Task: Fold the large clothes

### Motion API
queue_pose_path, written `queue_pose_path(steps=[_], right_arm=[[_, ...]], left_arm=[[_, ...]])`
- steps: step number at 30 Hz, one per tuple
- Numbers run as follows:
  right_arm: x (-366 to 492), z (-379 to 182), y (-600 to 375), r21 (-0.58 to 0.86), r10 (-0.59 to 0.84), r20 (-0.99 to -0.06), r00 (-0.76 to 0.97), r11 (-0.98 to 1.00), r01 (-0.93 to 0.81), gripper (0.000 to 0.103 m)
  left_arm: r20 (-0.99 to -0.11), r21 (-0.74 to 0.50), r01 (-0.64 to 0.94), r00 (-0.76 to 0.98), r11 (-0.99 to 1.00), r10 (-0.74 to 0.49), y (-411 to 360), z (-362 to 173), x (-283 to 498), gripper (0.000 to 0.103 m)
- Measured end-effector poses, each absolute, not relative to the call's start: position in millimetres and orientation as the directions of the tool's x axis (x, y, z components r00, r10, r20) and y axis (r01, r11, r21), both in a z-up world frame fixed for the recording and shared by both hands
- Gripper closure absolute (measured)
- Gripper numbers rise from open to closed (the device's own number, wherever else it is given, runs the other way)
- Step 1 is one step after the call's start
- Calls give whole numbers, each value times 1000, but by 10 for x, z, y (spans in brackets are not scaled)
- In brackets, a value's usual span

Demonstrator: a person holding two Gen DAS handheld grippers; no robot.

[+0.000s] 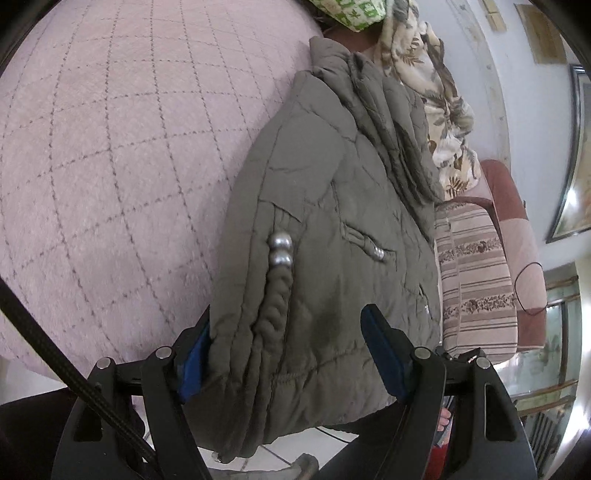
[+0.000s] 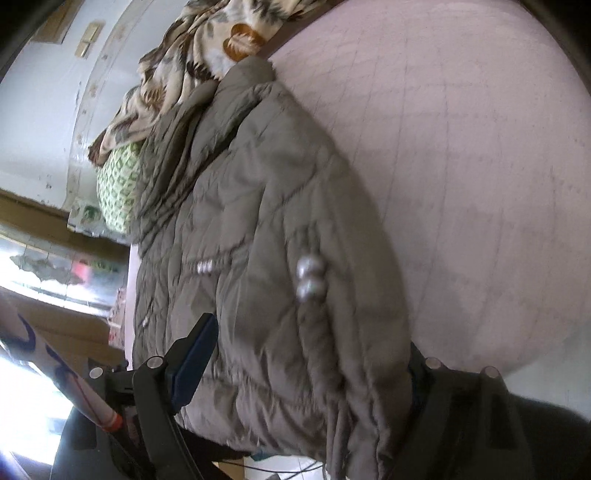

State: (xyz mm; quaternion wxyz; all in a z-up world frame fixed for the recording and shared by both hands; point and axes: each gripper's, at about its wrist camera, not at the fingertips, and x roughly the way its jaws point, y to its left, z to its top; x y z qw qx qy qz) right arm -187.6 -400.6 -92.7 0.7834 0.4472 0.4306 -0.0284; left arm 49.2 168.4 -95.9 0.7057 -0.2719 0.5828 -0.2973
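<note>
A grey-olive quilted jacket [image 1: 325, 206] lies folded on a pink quilted bed cover [image 1: 110, 166]; its hem hangs over the near edge. A braided cord ending in two silver beads [image 1: 280, 251] lies on it. My left gripper [image 1: 291, 339] is wide open, its blue-padded fingers [image 1: 384, 347] on either side of the jacket's hem. In the right wrist view the same jacket [image 2: 266, 240] and beads [image 2: 310, 277] show. My right gripper [image 2: 306, 362] is also wide open around the hem. Its left finger [image 2: 195, 354] shows and its right finger is hidden behind the fabric.
A floral blanket [image 1: 436, 96] and a green patterned pillow [image 1: 351, 13] lie at the far end of the bed. A striped cushion [image 1: 476, 277] and a red-brown sofa [image 1: 517, 236] stand beside the bed. Tiled floor [image 1: 273, 458] shows below the hem. A wall [image 2: 44, 110] shows to the left.
</note>
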Motion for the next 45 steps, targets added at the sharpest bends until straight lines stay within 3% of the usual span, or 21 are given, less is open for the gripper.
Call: queue_pose_path(steps=[5,9,17,19,20,24,28,34,41,45], right_arm=[[-1911,-915,-3888,663,346,-701,624,638,391,17],[-1960,-953,-3935,694,370,-678,636,608,386,22],[-1966,-943,-3763,687,416,-676,607,653,317,23],[-1971,-970,-3723,691,428,-676,600,651,315,27],[-1976,-985,-3711,687,426,-681,596,653,318,28],[-1980,-1000,-3671,644,379,-717,586,682,346,43],[-2029,-965,-3663,641,366,-716,594,682,352,65],[-2244,-680,-3621,673,388,-672,630,675,303,77],[-2412,-533,-3520,664,408,-678,612,697,272,79],[-2199,-209,-3567,658,389,-653,650,717,232,81]], left_arm=[[-604,-781,124,99,612,-791,1648,-986,479,29],[-615,-775,102,110,624,-781,1643,-1026,472,29],[-677,-701,235,80,674,-732,1346,-944,273,29],[-694,-679,254,86,689,-715,1271,-940,236,29],[-703,-667,255,95,700,-705,1248,-934,232,30],[-739,-631,210,130,747,-661,1231,-937,248,63],[-752,-599,211,183,773,-633,1206,-787,157,75],[-740,-584,240,236,775,-630,1313,-538,-150,82],[-733,-578,254,255,775,-631,1395,-404,-265,83],[-695,-567,306,321,765,-644,1239,-18,-69,84]])
